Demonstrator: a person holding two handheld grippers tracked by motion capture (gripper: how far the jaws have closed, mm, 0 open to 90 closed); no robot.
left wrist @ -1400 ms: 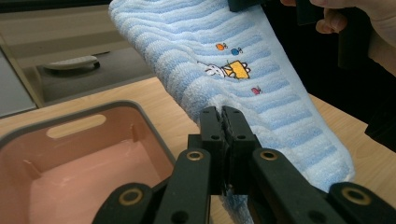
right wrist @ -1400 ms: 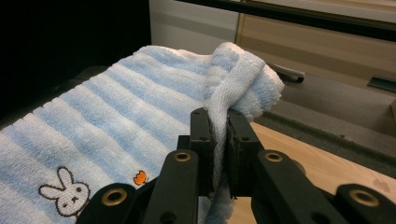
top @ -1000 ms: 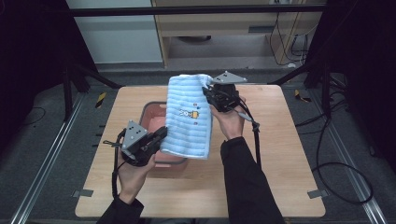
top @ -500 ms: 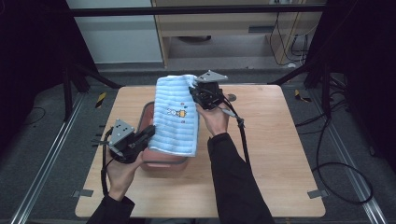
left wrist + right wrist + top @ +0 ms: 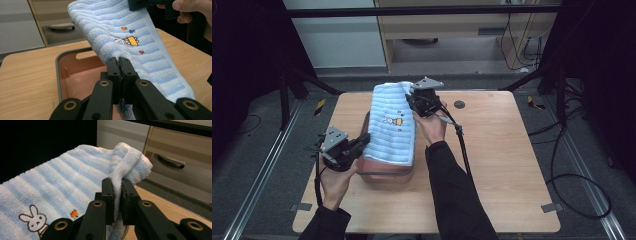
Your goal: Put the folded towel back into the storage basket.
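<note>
Grippers (image 5: 364, 141) clamped — towel (image 5: 393, 131) outstretched

Blue-and-white striped towel (image 5: 392, 127) with rabbit motif, stretched aslant above the pink tub (image 5: 384, 172).

One blue-striped towel (image 5: 393, 127) hangs over one pink tub (image 5: 384, 170). Two grippers grip that towel: the left gripper (image 5: 362, 141) at its near edge, the right gripper (image 5: 412, 100) at its far edge.
</note>
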